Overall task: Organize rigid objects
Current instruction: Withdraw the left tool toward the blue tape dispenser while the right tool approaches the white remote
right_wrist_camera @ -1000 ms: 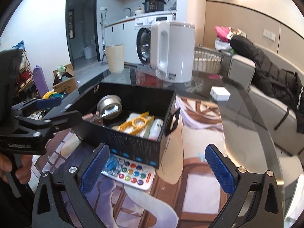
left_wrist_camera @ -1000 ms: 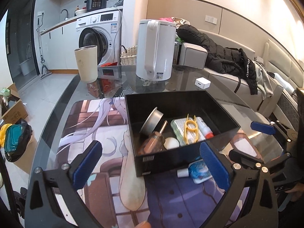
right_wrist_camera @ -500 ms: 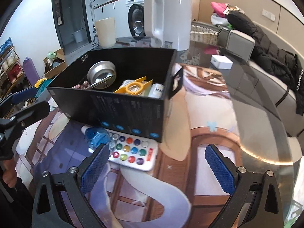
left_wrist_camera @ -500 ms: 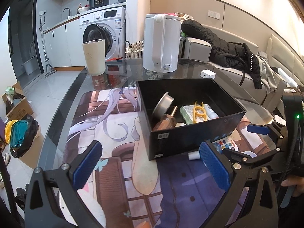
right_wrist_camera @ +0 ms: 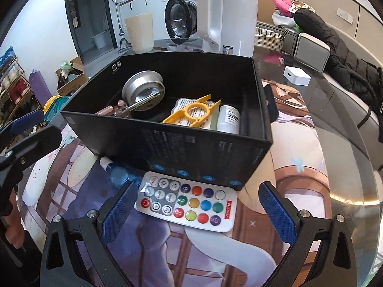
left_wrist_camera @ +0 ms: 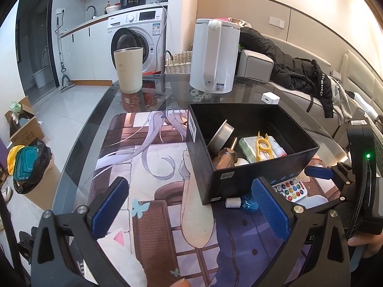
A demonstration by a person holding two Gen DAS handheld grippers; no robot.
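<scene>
1. Two items lie outside the black box (right_wrist_camera: 167, 143): remote control (right_wrist_camera: 186, 202) and blue bottle (right_wrist_camera: 119, 175), touching its front wall.
2. Right hand-held gripper (right_wrist_camera: 194, 211) spread wide, empty, above the remote.
3. Remote judged light, thin, stiff; grip its long edges.
</scene>
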